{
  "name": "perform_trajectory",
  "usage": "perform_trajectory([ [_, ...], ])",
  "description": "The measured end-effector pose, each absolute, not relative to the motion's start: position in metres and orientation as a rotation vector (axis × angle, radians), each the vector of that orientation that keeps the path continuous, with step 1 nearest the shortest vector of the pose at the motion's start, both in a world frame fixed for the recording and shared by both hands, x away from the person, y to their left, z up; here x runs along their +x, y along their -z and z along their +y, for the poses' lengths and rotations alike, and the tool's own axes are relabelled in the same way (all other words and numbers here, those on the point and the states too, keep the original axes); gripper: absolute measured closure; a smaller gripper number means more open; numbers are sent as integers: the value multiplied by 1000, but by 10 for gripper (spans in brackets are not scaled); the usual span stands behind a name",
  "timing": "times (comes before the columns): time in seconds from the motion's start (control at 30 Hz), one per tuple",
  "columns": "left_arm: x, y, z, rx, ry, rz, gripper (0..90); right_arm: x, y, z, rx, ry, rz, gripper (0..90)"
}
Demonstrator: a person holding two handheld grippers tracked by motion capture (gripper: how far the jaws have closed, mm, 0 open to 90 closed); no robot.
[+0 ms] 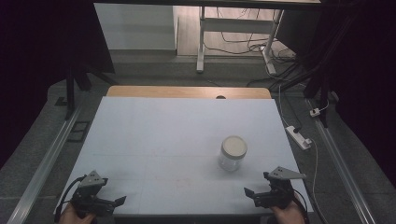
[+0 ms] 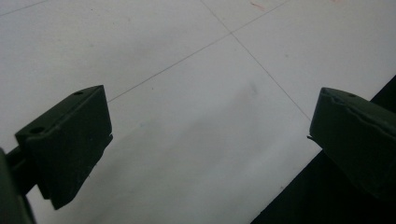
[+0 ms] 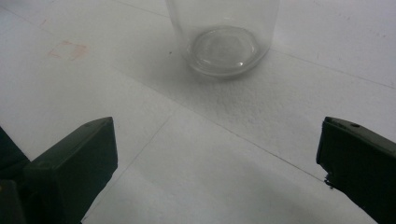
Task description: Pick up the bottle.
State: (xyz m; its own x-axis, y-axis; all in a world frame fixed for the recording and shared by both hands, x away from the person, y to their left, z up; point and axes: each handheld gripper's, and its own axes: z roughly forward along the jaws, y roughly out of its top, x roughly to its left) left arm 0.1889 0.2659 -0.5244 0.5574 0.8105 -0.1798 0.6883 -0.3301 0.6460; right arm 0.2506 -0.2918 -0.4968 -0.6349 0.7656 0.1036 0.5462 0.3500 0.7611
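Observation:
A clear glass jar [image 1: 232, 153] with a pale lid stands upright on the white table [image 1: 177, 135], right of the middle. Its lower part and thick glass base [image 3: 224, 49] show ahead in the right gripper view. My right gripper [image 1: 252, 195] rests near the table's front right corner, a short way in front of the jar, open and holding nothing [image 3: 217, 163]. At the front left corner my left gripper [image 1: 119, 201] is also open over bare table [image 2: 210, 135], far from the jar.
The table's front edge [image 2: 299, 186] runs just under the left gripper. A faint orange stain [image 3: 70, 49] marks the table left of the jar. Beyond the table are a white desk frame [image 1: 201, 42], floor cables and a power strip [image 1: 299, 136] at the right.

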Motion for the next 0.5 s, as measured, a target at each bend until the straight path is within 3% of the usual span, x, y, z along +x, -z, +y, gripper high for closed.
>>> perform_trajectory([
  [0.5, 189, 525, 266, 2102, -223, 1199, 0, 255, 496, -280, 1122, -1186, 2374, 0],
])
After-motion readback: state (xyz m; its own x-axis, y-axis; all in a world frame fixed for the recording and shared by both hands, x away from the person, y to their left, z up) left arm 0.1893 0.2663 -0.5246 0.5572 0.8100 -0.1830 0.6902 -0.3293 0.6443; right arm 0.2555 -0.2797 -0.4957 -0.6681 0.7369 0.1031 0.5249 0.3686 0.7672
